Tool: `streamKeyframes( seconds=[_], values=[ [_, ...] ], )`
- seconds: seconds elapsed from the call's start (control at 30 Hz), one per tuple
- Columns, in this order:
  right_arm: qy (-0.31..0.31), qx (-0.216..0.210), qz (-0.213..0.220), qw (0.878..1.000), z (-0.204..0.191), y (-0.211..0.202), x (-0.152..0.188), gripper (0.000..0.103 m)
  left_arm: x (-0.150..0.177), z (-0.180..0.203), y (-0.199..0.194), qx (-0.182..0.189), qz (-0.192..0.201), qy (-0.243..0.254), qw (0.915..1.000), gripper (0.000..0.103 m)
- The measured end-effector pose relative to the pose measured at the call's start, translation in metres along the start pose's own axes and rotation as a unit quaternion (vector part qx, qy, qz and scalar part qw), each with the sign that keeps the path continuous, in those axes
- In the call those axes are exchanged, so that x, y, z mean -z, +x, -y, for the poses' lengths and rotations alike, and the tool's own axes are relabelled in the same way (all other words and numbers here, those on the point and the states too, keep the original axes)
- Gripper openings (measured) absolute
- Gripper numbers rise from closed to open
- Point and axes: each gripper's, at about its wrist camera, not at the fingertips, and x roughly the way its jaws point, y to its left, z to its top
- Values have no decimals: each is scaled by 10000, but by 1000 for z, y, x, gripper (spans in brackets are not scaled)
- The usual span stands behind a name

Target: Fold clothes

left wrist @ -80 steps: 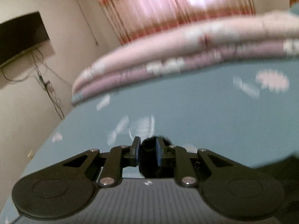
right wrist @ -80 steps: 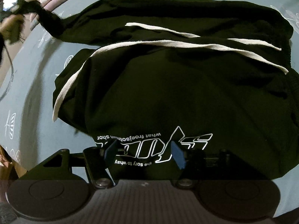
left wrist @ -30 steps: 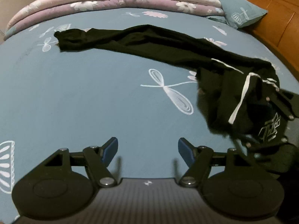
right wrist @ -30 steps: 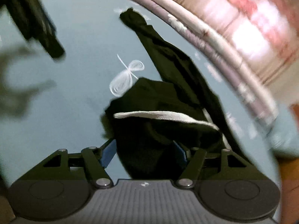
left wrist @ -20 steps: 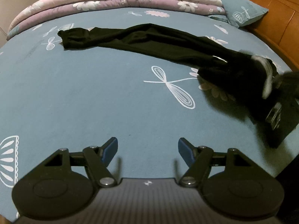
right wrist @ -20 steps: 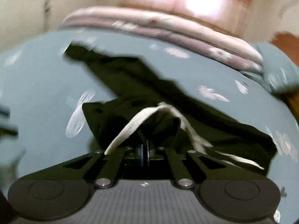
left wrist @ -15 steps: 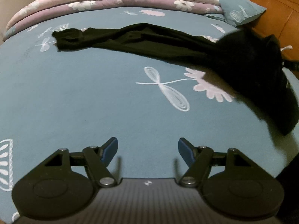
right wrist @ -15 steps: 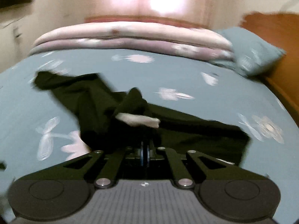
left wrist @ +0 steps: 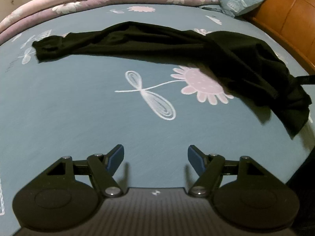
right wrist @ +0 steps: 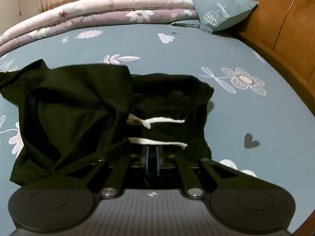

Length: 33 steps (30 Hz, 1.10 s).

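Note:
A black garment [left wrist: 149, 39] with white drawstrings [right wrist: 157, 142] lies stretched across the blue flowered bedsheet [left wrist: 78, 108]. One end reaches far left and the other is bunched at the right. My right gripper [right wrist: 152, 157] is shut on the bunched waistband end [right wrist: 78, 108], just under the drawstrings. Its jaws are opening by a hair, with black cloth still pinched between the pads. My left gripper [left wrist: 155, 155] stands open over bare sheet, well in front of the garment, with nothing between its fingers.
Folded pink and mauve quilts [right wrist: 98, 9] are stacked along the far edge of the bed. A blue pillow [right wrist: 220, 9] leans at the back right against the wooden headboard [right wrist: 279, 25]. The bed's edge falls away at the lower right.
My right gripper closed on the garment's bunched end, rolled upright and dragged that end to the right, off the pink flower print. The left gripper stayed open and drifted slightly.

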Motion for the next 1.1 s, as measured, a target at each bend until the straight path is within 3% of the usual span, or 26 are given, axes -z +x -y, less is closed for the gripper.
streamKeyframes(
  seconds=[0.17, 0.3, 0.43, 0.5, 0.63, 0.73, 0.87, 1.0, 1.1],
  values=[
    [6, -169, 109, 9998, -2, -15, 3, 16, -7, 15, 4, 58, -30, 171, 9998, 72],
    [22, -397, 124, 9991, -2, -38, 1, 42, -12, 28, 8, 182, -68, 262, 9995, 72],
    [-224, -542, 206, 9981, -8, -62, -2, 43, -17, 45, 14, 365, -78, 383, 9986, 72],
    [-341, -636, 287, 9970, -14, -73, -2, 51, -20, 53, 16, 421, -81, 426, 9982, 72],
    [-603, -1009, 397, 9923, -34, -85, -3, 51, -23, 63, 17, 581, -71, 459, 9972, 72],
    [-821, -1358, 349, 9867, -55, -83, 1, 68, -25, 68, 17, 732, -95, 444, 9963, 77],
    [-1489, -1579, 344, 9756, -95, -72, 13, 70, -26, 61, 20, 1032, -176, 29, 9945, 77],
    [-2143, -1204, 422, 9684, -132, -51, 23, 80, -32, 35, 26, 1640, -301, -995, 9810, 77],
    [-2569, -923, 472, 9609, -153, -35, 29, 81, -36, 25, 29, 1862, -300, -1325, 9731, 77]
  ],
)
